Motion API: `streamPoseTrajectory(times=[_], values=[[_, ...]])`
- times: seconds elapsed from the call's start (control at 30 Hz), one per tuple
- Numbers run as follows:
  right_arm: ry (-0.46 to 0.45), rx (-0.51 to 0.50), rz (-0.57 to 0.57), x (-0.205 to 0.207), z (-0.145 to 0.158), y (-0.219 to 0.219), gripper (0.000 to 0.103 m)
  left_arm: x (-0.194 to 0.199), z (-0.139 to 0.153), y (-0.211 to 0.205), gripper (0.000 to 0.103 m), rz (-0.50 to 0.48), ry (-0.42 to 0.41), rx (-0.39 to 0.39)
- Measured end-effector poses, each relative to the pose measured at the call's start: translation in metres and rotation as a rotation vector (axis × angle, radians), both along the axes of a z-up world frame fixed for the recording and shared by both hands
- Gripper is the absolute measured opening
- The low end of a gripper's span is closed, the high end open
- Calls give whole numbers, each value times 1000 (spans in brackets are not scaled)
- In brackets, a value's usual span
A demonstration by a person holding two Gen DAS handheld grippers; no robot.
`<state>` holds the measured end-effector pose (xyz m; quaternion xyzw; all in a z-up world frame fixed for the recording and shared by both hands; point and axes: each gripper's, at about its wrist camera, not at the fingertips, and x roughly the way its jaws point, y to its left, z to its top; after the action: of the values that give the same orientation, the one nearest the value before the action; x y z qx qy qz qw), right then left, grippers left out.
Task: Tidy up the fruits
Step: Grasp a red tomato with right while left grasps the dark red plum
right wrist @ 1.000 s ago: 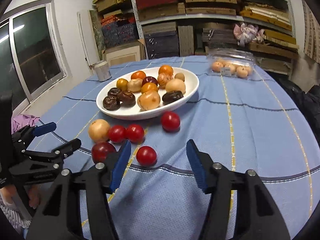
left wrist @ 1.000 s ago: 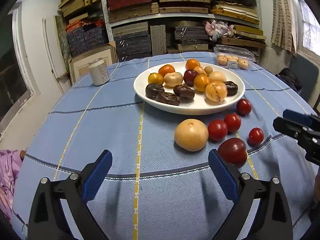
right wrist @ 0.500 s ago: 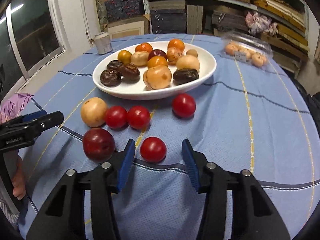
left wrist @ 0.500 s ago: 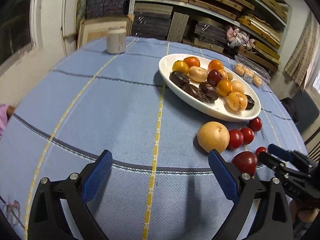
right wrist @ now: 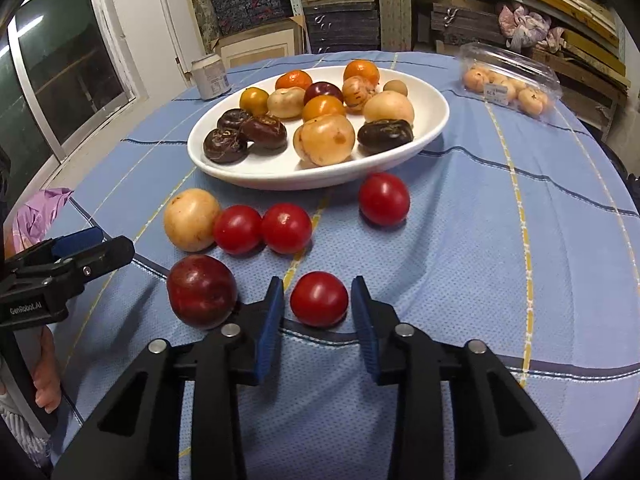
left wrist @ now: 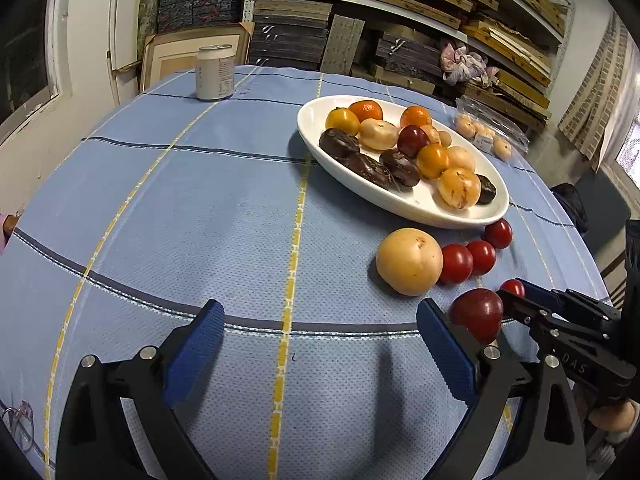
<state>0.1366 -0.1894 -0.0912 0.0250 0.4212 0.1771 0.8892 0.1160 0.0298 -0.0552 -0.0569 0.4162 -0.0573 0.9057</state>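
A white oval plate [right wrist: 432, 120] [left wrist: 400, 204] holds several orange, tan, dark brown and plum-coloured fruits. In front of it on the blue cloth lie a tan round fruit [right wrist: 191, 219] [left wrist: 409, 261], red tomatoes [right wrist: 286, 227] [left wrist: 456, 263] and a dark red plum [right wrist: 201, 290] [left wrist: 478, 314]. My right gripper [right wrist: 318, 304] is open with its blue pads on either side of one red tomato [right wrist: 319, 299], small gaps showing. My left gripper [left wrist: 318, 338] is wide open and empty over bare cloth, left of the plum.
A white can [left wrist: 215, 72] [right wrist: 209, 76] stands at the table's far left. A clear plastic box of small peach-coloured fruits [right wrist: 508, 80] [left wrist: 490, 134] lies at the far right. Shelves of stacked boards stand behind the round table.
My right gripper has moved forward and narrowed around the nearest red tomato. My left gripper has swung left, away from the fruits, and stays wide open.
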Motion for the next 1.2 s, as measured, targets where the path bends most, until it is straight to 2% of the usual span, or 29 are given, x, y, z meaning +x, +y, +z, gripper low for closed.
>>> streamPoseTrajectory(times=[0.03, 0.2, 0.33, 0.4, 0.57, 0.73, 0.9, 1.2], values=[[1, 3, 1, 0, 0, 0, 28, 0, 0, 0, 97, 1, -1, 1], [-2, 24, -2, -1, 1, -3, 27, 1, -2, -1, 97, 5, -1, 10], [-53, 33, -16, -7, 9, -10, 27, -2, 0, -5, 97, 1, -25, 36], [-91, 43, -44, -11, 17, -19, 27, -7, 4, -10, 97, -18, -56, 47], [-94, 115, -118, -12, 24, -49, 27, -19, 12, -48, 97, -127, -113, 119], [-93, 153, -140, -15, 27, -61, 27, -11, 1, -75, 97, -155, -67, 143], [-94, 169, -141, -16, 29, -63, 27, 6, -6, -82, 97, -146, -12, 104], [-82, 176, -139, -16, 28, -63, 27, 11, -13, -98, 97, -160, -16, 195]])
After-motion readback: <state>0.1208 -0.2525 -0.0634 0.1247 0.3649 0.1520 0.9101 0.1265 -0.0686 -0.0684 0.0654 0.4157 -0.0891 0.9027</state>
